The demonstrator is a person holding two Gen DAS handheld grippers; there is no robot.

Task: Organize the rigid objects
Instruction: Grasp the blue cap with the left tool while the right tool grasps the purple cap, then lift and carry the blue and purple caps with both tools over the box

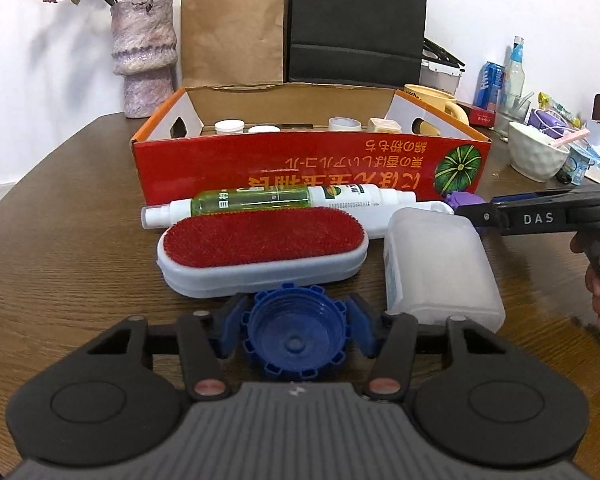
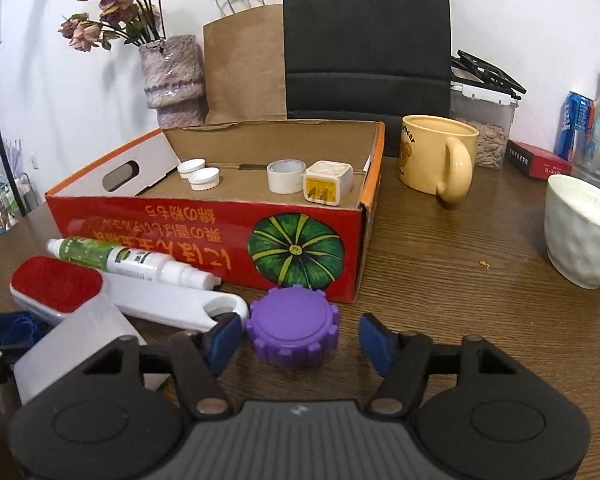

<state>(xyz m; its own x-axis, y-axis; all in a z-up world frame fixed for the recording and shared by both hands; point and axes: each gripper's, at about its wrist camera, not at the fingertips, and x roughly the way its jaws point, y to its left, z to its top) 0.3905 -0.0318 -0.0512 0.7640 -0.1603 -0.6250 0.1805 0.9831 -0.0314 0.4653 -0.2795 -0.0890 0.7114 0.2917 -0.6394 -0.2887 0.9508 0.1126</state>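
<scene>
My left gripper (image 1: 296,326) is shut on a blue ridged cap (image 1: 294,330), held with its hollow side toward the camera, low over the table. My right gripper (image 2: 300,338) is open around a purple ridged cap (image 2: 292,330) that sits on the table; the left pad is close to it, the right pad apart. A red cardboard box (image 1: 312,170) stands open behind; it also shows in the right wrist view (image 2: 204,224). It holds white caps (image 2: 198,174), a tape roll (image 2: 286,176) and a small square tub (image 2: 328,182).
A red-faced lint brush (image 1: 260,250), a green spray bottle (image 1: 276,202) and a frosted plastic container (image 1: 440,264) lie in front of the box. A yellow mug (image 2: 436,156), a white bowl (image 2: 584,230), a vase (image 2: 174,80), a paper bag and bottles stand around it.
</scene>
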